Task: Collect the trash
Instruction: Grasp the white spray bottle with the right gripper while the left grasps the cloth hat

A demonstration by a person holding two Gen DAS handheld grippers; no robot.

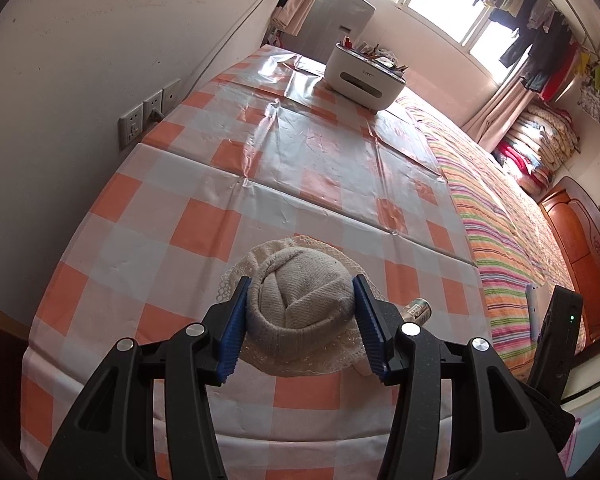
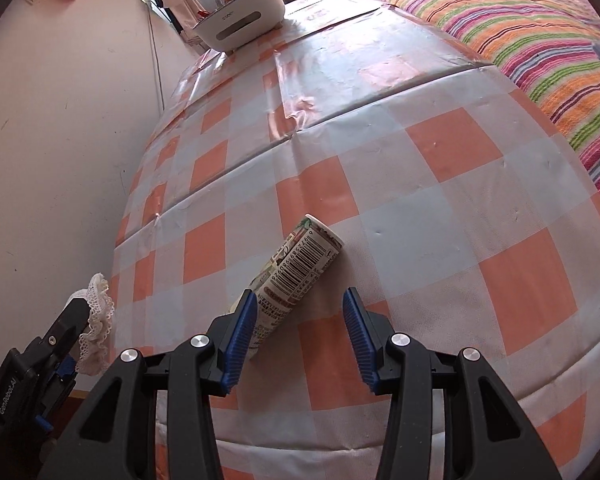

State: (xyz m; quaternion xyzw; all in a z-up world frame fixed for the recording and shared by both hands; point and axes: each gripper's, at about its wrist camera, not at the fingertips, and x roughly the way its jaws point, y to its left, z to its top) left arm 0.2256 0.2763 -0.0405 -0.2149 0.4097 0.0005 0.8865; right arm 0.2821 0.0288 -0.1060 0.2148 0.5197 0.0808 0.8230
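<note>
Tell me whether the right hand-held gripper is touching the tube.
Cannot tell. In the right wrist view the right hand-held gripper is around the tube; its left pad overlaps the tube, the other stands clear.

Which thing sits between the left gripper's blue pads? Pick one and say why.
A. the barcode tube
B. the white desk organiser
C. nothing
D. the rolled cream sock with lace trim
D: in the left wrist view both blue pads of the left gripper press the sides of the rolled cream sock, while the barcode tube lies on the checked cloth.
</note>
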